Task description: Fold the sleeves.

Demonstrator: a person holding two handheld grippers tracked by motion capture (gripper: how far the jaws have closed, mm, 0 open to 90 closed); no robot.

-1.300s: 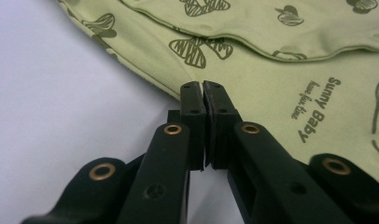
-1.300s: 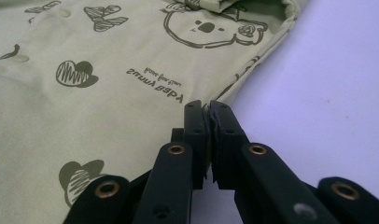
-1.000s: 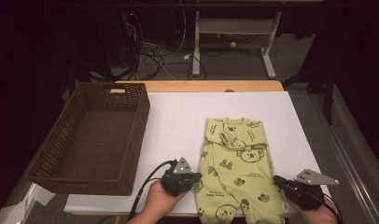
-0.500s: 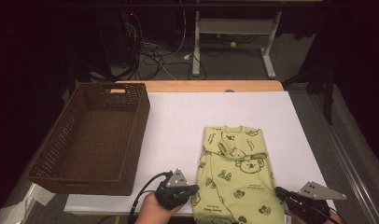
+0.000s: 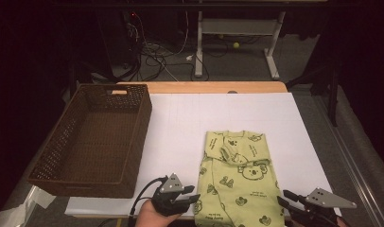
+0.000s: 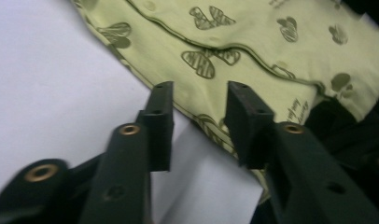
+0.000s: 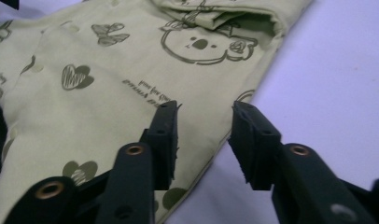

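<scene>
Basket [image 5: 93,142] sits at nine o'clock, garment [image 5: 237,184] at five. Left gripper [image 5: 192,198], whose jaws have just been opening, holds nothing, cloth edge just beyond. Right gripper [image 5: 283,198] likewise has just been opening, parted over the hem. Judgement: seat both pads fully before lifting.

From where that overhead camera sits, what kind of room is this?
Probably a lab or workshop set up for recording, not a home. A white-covered table holds just a wicker basket and a green baby garment; behind it lie loose cables on the floor beside a metal desk frame.
</scene>
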